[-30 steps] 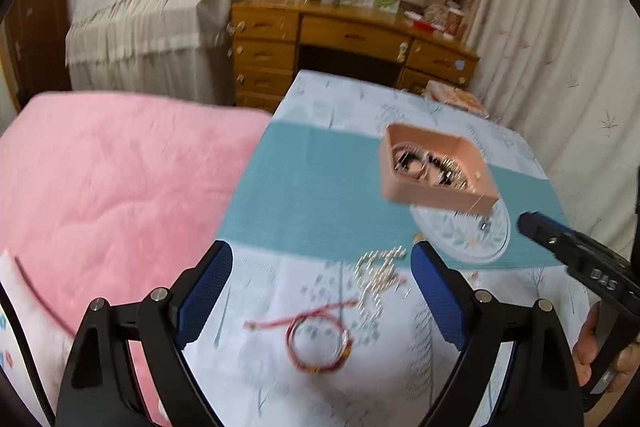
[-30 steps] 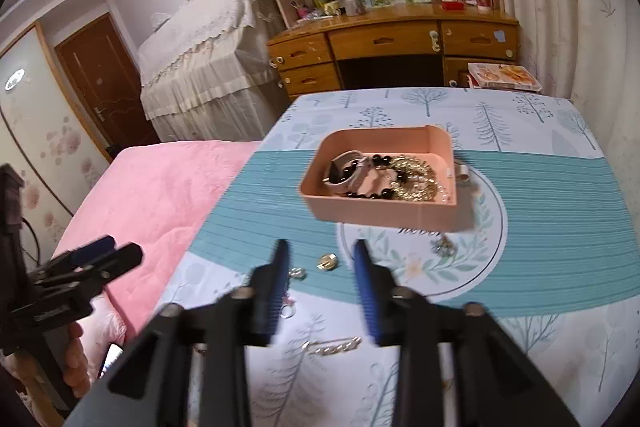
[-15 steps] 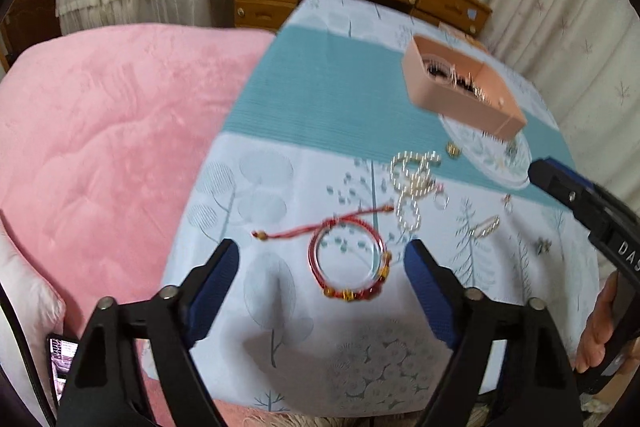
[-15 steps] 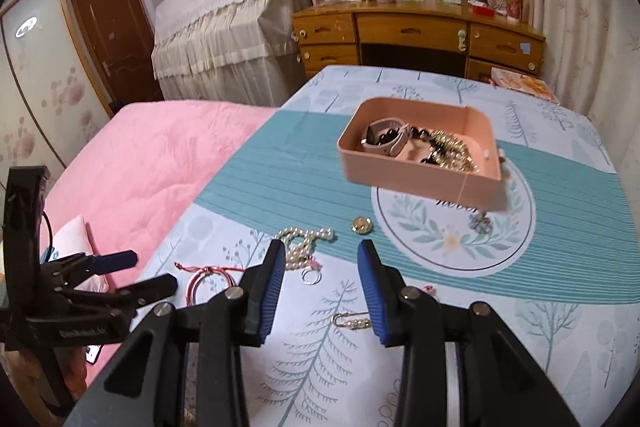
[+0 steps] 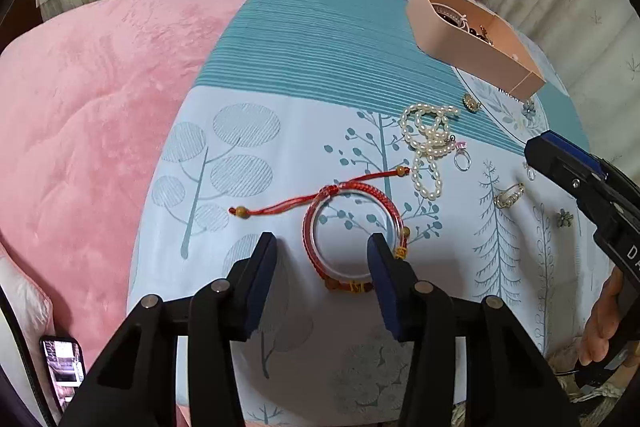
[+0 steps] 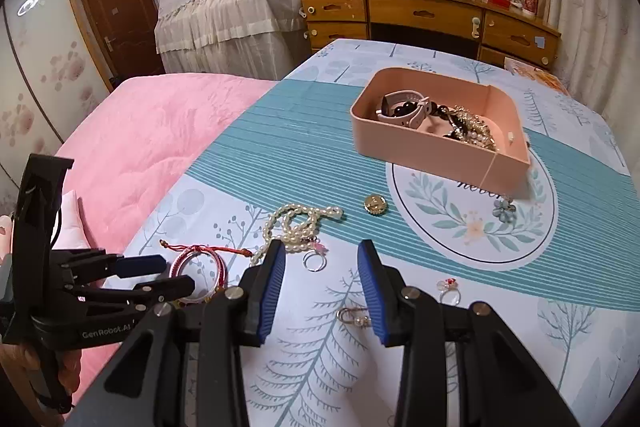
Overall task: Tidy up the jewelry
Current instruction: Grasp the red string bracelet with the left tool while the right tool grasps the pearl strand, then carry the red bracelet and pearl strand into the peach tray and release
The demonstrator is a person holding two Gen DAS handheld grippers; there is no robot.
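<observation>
Left gripper [image 5: 322, 249] points steeply down at the table [image 5: 248, 131] near its front left corner, and its jaws have just been closing. They are still apart, not pressing on anything. I see the red bangle [image 5: 352, 231] lying flat on the cloth right at the tips: the right finger [image 5: 380, 267] stands over the ring's right side, inside or on the rim I cannot tell, while the left finger sits outside it, apart from the ring. The bangle's red cord [image 5: 304, 201] trails away to the left, ending in a bead.

My right gripper [image 6: 322, 269] hovers over the front edge of the table with its 2 jaws apart and nothing between them. Just beyond its left finger lies a silver ring [image 6: 314, 261], and the pearl strand [image 6: 298, 227] is bunched just past that. A gold ring [image 6: 354, 317] lies beside the inner face of its right finger, touching or not I cannot tell. Another ring [image 6: 448, 289] with a red stone rests to the right.

Farther back, the pink tray [image 6: 420, 147] sits mid-table, holding a watch and beads. A gold button [image 6: 375, 205] and a grey flower [image 6: 505, 209] lie near the tray's front side.
</observation>
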